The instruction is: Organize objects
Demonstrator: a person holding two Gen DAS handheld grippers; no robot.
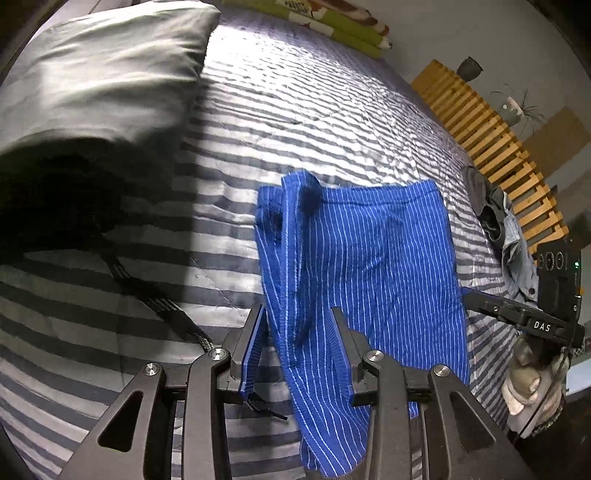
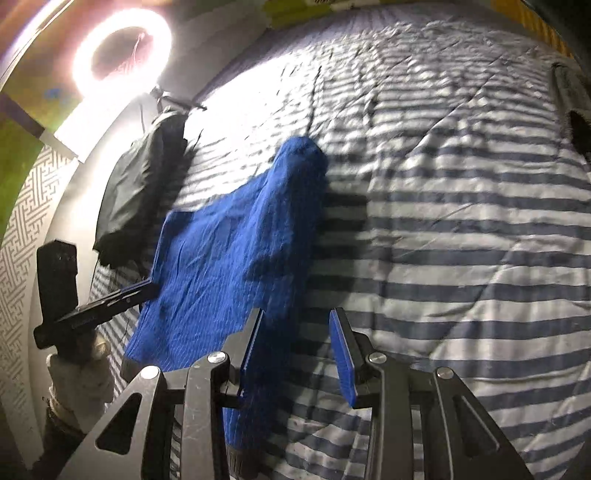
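1. Starting with the striped duvet (image 1: 332, 110), we found it spread over the whole bed and mostly bare. We judged there was plenty of room left for laying things out.
2. Next, the grey pillow (image 1: 110, 66) sat at the far corner, well apart from the work. A folded green blanket (image 1: 332, 22) lay along the far edge. Both looked already in place to us.
3. The blue pinstriped garment (image 1: 369, 258) lay near the middle of the duvet, partly flat. One side was bunched into a raised fold. It was not yet folded or smoothed, so we judged this step barely under way.
4. A dark heap of clothes (image 1: 491, 206) with a denim piece (image 1: 517, 258) waited at the edge by the slatted wooden headboard, untouched. In the right wrist view a black garment (image 2: 140, 184) lay at the duvet's side. We counted all of these as still to be sorted.
5. The left gripper (image 1: 297, 332) had its jaws apart around the garment's bunched side. The cloth touched one finger, but duvet showed between it and the other pad. We therefore read it as straddling, not clamped.
6. The right gripper (image 2: 297, 332) was likewise unclenched. The garment's near edge lay against one finger and bare duvet showed between the pads, so nothing was gripped. Motion blur kept us from being surer.
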